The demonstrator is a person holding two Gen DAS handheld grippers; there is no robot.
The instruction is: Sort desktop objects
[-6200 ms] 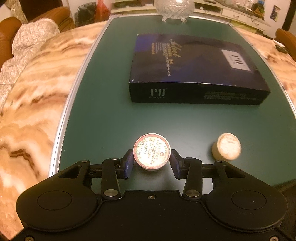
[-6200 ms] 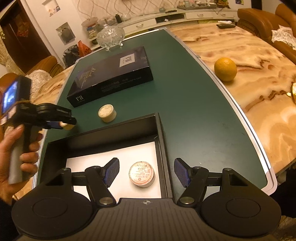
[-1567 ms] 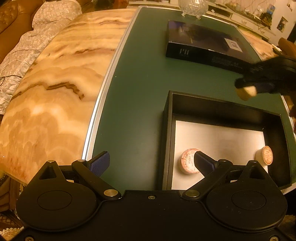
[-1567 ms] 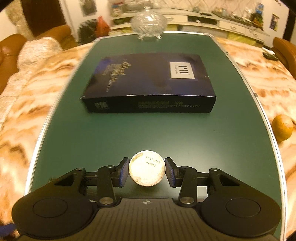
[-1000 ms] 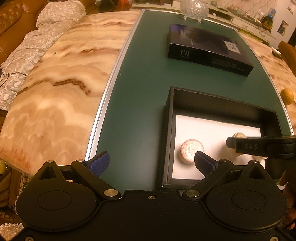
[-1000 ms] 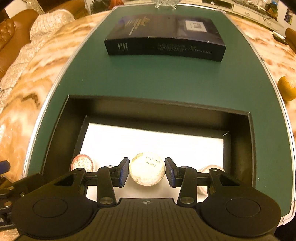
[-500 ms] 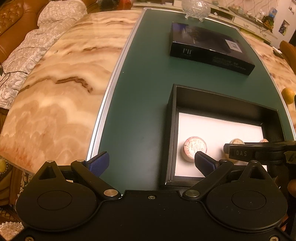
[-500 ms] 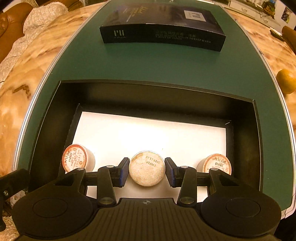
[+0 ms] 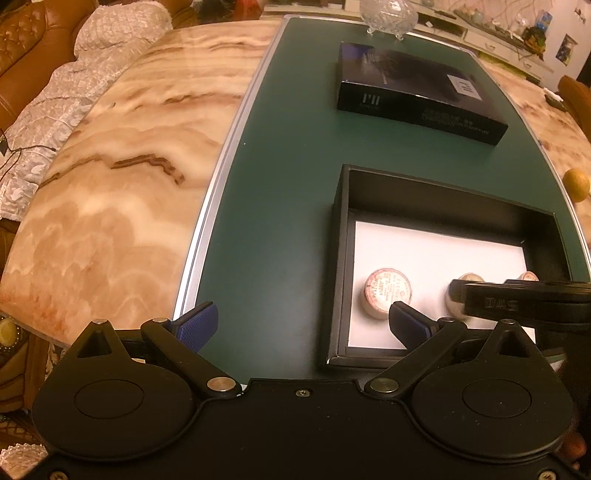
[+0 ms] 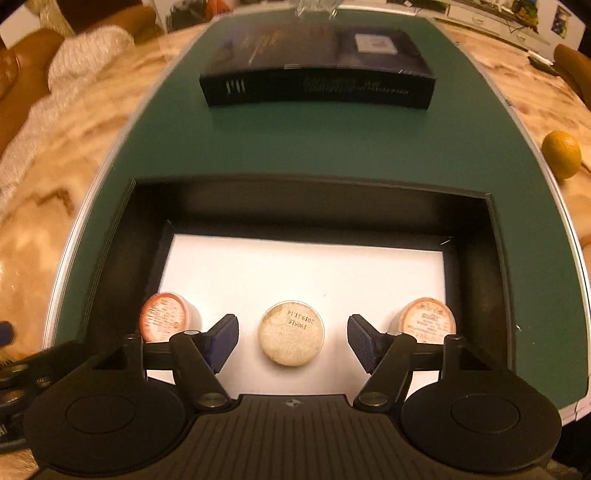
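An open black box (image 10: 476, 236) with a white floor stands on the green mat. Three round tins sit in a row inside: a red-rimmed one at left (image 10: 162, 320), a pale one in the middle (image 10: 291, 332) and a red-rimmed one at right (image 10: 426, 320). My right gripper (image 10: 291, 341) is open, its fingers either side of the pale tin and apart from it. My left gripper (image 9: 303, 321) is open and empty, over the mat left of the box (image 9: 341, 258). The right gripper (image 9: 517, 302) crosses the left wrist view, partly hiding the pale tin (image 9: 467, 278).
A dark blue closed box (image 10: 317, 74) lies farther back on the green mat (image 10: 314, 147). A glass bowl (image 9: 388, 14) stands at the far end. An orange (image 10: 561, 153) rests on the marble table at right. The marble tabletop (image 9: 110, 166) spreads to the left.
My right gripper opened and released the pale tin onto the box floor between the two red-rimmed tins. The left gripper stayed open and nearly still.
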